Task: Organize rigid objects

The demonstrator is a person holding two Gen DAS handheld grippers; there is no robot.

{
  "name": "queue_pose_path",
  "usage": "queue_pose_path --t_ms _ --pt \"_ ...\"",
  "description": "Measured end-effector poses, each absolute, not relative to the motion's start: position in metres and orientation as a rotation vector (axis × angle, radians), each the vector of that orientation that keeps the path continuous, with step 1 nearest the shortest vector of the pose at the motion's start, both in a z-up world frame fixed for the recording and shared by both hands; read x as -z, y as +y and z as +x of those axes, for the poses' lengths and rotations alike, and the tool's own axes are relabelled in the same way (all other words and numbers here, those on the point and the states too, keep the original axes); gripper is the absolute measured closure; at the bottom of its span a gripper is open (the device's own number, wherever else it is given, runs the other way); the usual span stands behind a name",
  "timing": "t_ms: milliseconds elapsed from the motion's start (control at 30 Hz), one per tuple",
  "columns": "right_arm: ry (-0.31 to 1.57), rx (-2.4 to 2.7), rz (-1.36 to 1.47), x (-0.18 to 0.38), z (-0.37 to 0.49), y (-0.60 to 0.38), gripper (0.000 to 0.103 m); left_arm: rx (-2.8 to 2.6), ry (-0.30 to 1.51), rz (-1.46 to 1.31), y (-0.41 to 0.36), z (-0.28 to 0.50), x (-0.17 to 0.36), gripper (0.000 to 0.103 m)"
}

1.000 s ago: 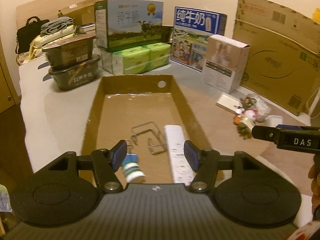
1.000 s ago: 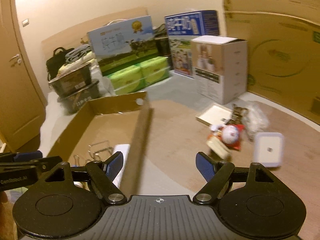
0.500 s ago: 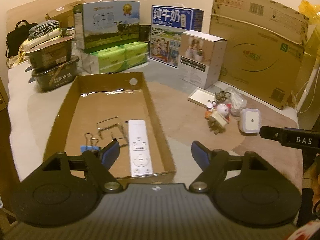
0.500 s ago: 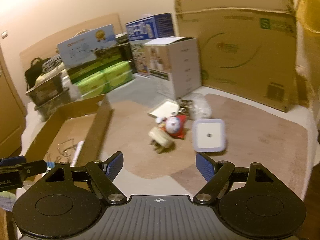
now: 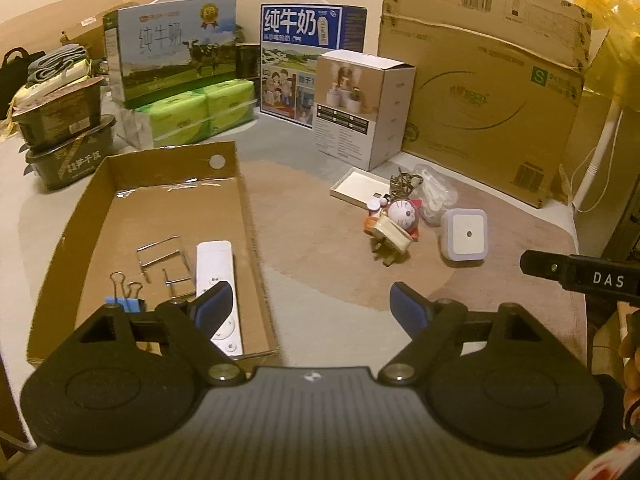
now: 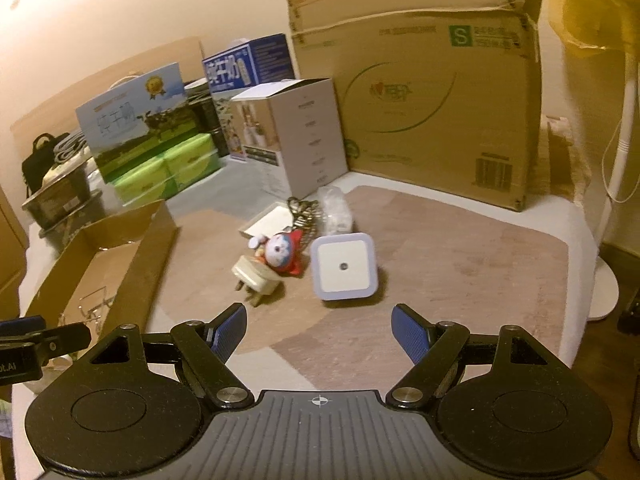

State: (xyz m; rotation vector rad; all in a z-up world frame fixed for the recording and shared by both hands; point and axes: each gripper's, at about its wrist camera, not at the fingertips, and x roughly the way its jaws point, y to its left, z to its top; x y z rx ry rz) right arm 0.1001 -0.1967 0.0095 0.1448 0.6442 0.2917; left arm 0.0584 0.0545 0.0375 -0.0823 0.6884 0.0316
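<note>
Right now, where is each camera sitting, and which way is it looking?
Left wrist: on the left gripper, looking forward and down at the cardboard tray with the white remote; its open fingers show.
Right wrist: on the right gripper, looking forward and down at the square night light and Doraemon toy; its open fingers show.
Both see the tray, toy and night light.

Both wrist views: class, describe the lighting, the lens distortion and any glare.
Left wrist view: warm yellow light, dark rounded corners, glare on the tape inside the cardboard tray. Right wrist view: same yellow cast, the big cardboard box bulges from the fisheye, and the tray's edges look soft.
</note>
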Motion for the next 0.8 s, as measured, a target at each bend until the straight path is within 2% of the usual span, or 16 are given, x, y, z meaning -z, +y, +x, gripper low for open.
queue_pose_path --t_ms 467,800 --pt "0.645 -0.272 0.11 0.005 0.121 -0.209 0.024 -0.01 0.681 -0.089 0.035 0.09 -0.026 0.019" --pt "0.654 -0.285 0.1 0.018 0.145 -0.214 0.024 0.025 0.657 0.02 0.01 0.123 -0.009 0.019"
